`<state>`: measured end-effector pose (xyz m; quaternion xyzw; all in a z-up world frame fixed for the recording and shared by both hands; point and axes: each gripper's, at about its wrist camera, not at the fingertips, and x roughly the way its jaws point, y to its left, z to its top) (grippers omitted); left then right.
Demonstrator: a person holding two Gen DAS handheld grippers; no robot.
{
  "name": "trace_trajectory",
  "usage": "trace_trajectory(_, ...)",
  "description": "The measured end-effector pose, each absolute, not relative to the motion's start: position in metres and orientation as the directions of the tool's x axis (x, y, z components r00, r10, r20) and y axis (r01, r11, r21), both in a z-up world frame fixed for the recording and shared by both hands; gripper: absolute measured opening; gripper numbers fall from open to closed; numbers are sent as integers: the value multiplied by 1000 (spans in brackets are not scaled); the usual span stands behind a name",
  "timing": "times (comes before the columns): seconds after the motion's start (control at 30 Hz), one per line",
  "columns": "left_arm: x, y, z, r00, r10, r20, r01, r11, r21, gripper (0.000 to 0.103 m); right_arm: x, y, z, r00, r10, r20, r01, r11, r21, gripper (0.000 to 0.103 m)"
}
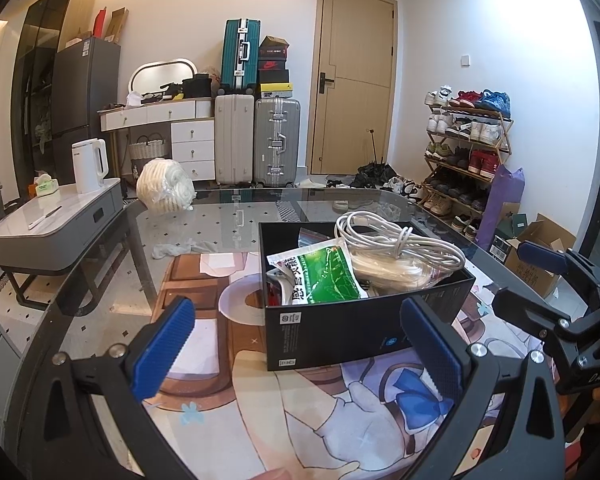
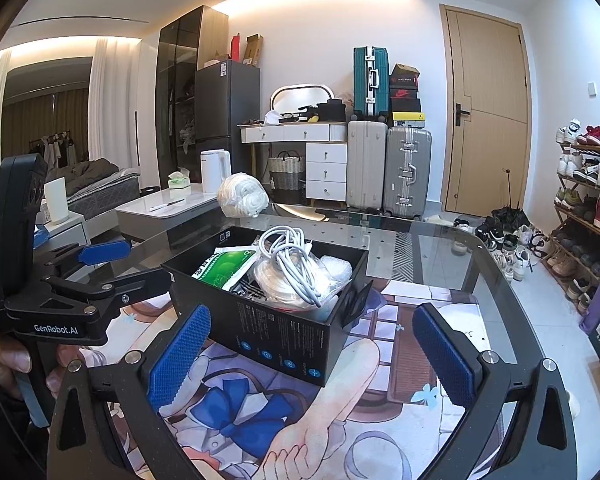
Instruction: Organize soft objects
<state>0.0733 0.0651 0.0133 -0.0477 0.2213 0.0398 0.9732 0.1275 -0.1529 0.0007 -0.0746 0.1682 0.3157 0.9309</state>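
A black open box [image 1: 340,332] stands on the printed mat in front of both grippers. Inside lie a green-and-white packet [image 1: 324,276], a coiled white cable [image 1: 396,240] and clear tubing under the coil. In the right wrist view the same box [image 2: 284,340] shows the packet [image 2: 224,266] and the cable [image 2: 288,256]. A white bundle in a plastic bag [image 1: 166,192] [image 2: 242,196] rests at the table's far edge. My left gripper [image 1: 298,346] is open just short of the box, and my right gripper [image 2: 312,354] is open at the box's near corner. Both hold nothing.
The glass table [image 1: 236,216] carries an illustrated mat [image 1: 228,392] and a crumpled white scrap [image 1: 172,248]. A grey side table [image 1: 56,220] with a white kettle [image 1: 90,164] stands to the left. Suitcases [image 1: 276,140], a shoe rack [image 1: 468,152] and cardboard boxes [image 1: 536,256] lie beyond.
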Motion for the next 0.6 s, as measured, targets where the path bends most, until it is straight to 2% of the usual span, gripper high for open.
trace_trajectory(0.6,74,65,11,898,57,-436,-97,993,-70,103,128,-153,0,743,561,-364,-612,790,-32,103)
